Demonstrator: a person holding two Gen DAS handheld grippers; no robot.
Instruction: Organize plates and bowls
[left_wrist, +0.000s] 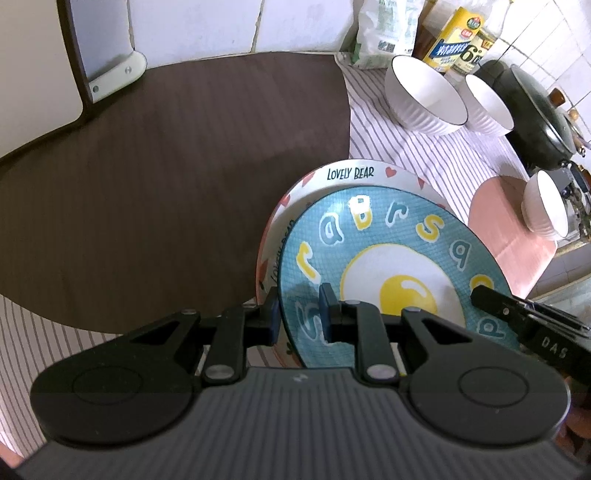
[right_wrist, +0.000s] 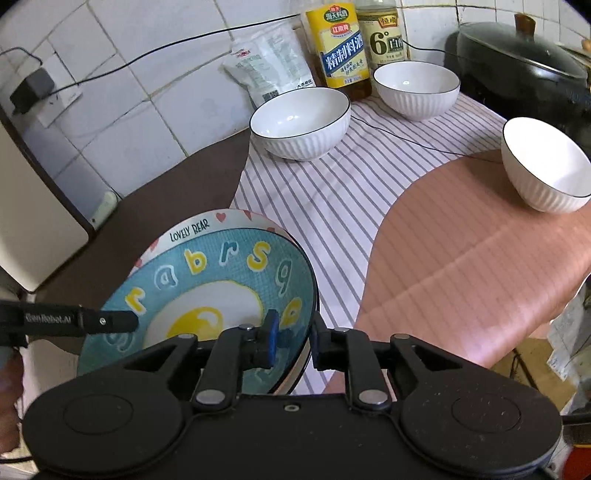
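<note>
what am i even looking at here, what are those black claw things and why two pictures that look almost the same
Each picture comes from a fisheye camera on a hand-held two-finger gripper, looking along its fingers. A person holds one in each hand. The left gripper and right gripper pinch opposite edges of a blue egg plate stacked on a white Lovely Bear plate. Beyond, on a striped cloth, stand three white bowls, sauce bottles and a black lidded pot.

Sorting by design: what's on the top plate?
Blue plate, fried egg, coloured letters; right wrist view.
</note>
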